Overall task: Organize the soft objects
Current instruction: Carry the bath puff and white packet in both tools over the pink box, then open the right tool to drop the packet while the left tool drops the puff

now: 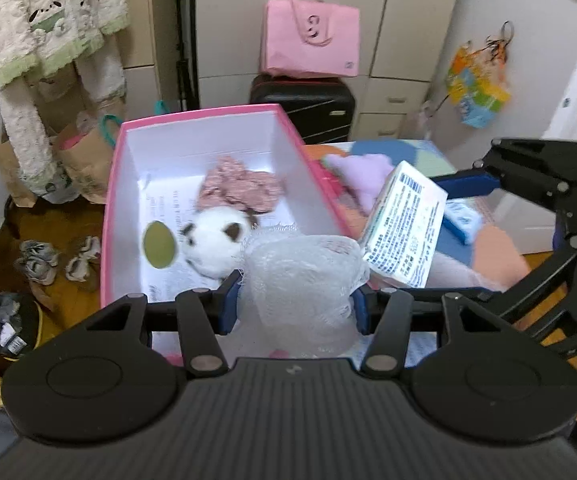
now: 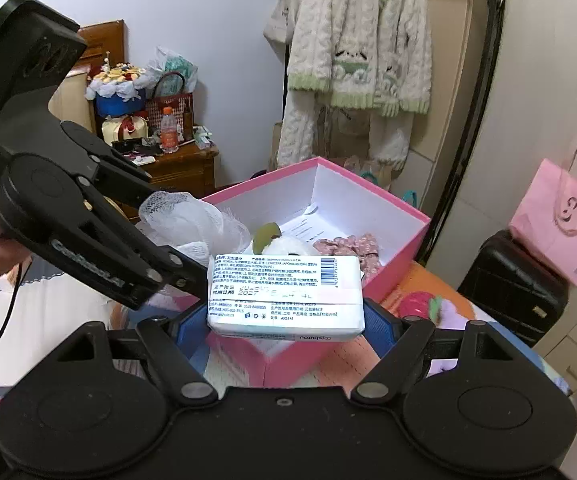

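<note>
In the left wrist view, the left gripper (image 1: 296, 306) holds a white mesh puff (image 1: 302, 280) in narrow jaws over the pink box (image 1: 109, 208). Only the right wrist view shows the right gripper (image 2: 286, 322) with wide jaws clamped on the tissue pack (image 2: 284, 292) at frame centre, near the box's front corner.

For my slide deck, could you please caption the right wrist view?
Right gripper holds a white tissue pack near the pink box; left gripper carries white mesh.

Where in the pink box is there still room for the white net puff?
Inside the pink cardboard box, bare floor lies along the far wall behind the pink patterned fabric scrunchie and at the left beside the green oval sticker. The middle, around the white plush toy, is crowded.
</note>
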`<state>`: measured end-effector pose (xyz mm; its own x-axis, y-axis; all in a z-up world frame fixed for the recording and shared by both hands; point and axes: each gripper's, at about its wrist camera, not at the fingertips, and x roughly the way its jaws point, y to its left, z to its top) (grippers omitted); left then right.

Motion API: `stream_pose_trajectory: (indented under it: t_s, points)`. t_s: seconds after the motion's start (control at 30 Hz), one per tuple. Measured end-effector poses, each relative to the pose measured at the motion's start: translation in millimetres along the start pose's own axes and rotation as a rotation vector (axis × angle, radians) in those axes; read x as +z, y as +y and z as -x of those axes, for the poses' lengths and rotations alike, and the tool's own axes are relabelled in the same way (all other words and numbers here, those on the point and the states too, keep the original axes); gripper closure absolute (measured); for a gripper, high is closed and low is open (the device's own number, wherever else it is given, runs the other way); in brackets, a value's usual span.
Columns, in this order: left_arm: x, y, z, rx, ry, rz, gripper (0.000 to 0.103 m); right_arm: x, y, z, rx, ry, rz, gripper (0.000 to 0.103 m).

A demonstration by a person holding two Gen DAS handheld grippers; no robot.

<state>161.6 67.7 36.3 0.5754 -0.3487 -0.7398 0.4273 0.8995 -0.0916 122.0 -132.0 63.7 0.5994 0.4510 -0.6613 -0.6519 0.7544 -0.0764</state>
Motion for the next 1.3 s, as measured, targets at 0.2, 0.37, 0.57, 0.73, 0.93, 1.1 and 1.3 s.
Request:
stream_pose_trajectory:
  t_s: [0.2, 0.37, 0.57, 0.73, 0.93, 1.1, 1.3]
  points:
    - [4.2, 26.3, -34.2, 0.047, 0.028, 0.013, 0.051, 18.0, -9.3, -50.1, 0.014, 0.08, 0.023, 0.02]
    - [18.6, 47.0, -65.0, 0.03, 0.148, 0.013, 0.05, 32.6, -13.4, -88.9, 0.056, 0.174, 0.081, 0.02]
    - [21.9, 65.9, -92.7, 0.006, 0.233, 0.076, 0.05, 40.5, -26.4, -120.0, 0.089, 0.264, 0.043, 0.02]
    - [20.1, 64.2, -104.3, 0.029, 0.249, 0.054, 0.048, 40.8, -18.9, -136.7, 0.094, 0.317, 0.137, 0.018]
    - [17.1, 59.0, -109.1, 0.064, 0.244, 0.015, 0.045, 37.0, -14.6, -144.5, 0.069, 0.324, 0.208, 0.018]
    - [14.7, 55.4, -102.3, 0.066, 0.216, -0.002, 0.041, 34.3, -12.0, -139.7, 0.056, 0.304, 0.233, 0.016]
    - [17.0, 52.4, -77.6, 0.08, 0.112, -0.008, 0.021, 37.5, -13.2, -128.5, 0.055, 0.279, 0.228, 0.012]
